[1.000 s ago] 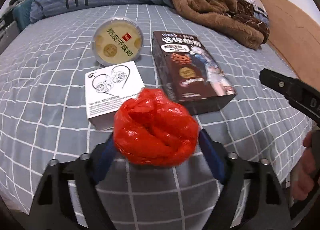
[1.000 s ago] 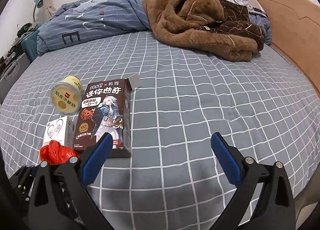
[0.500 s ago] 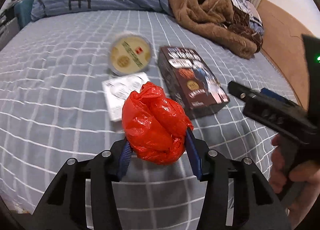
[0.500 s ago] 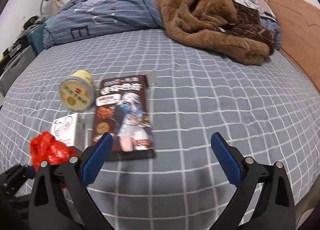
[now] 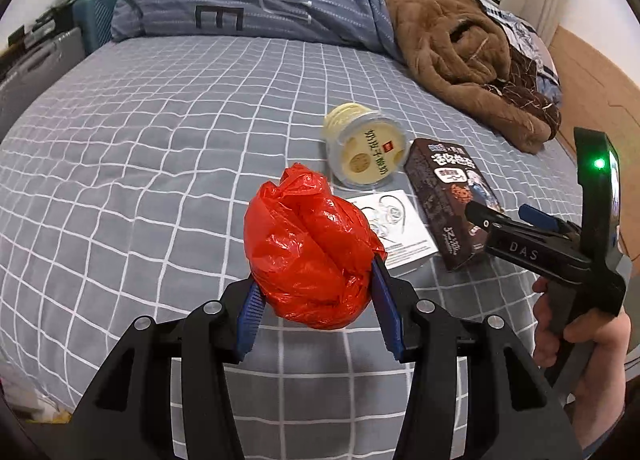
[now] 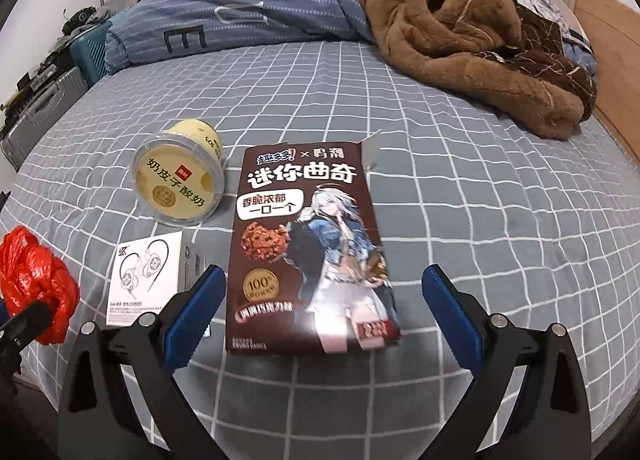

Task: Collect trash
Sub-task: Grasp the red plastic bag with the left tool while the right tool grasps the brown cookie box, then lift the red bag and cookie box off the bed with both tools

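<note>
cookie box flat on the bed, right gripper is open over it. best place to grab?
Probably across the short width of the cookie box, near its closest end, coming down from above. It lies face-up and flat, long axis running away from the right gripper, whose open jaws already straddle its side edges. Avoid the far end: the flap there is torn open.

This was a bedroom in a home. A bed (image 6: 460, 188) with a grey checked sheet filled both views, a rumpled blue striped duvet (image 6: 248, 8) and a brown fleece blanket (image 6: 460, 32) heaped across its top, a wooden headboard (image 5: 592, 72) at right, and suitcases (image 6: 44, 112) at upper left.
</note>
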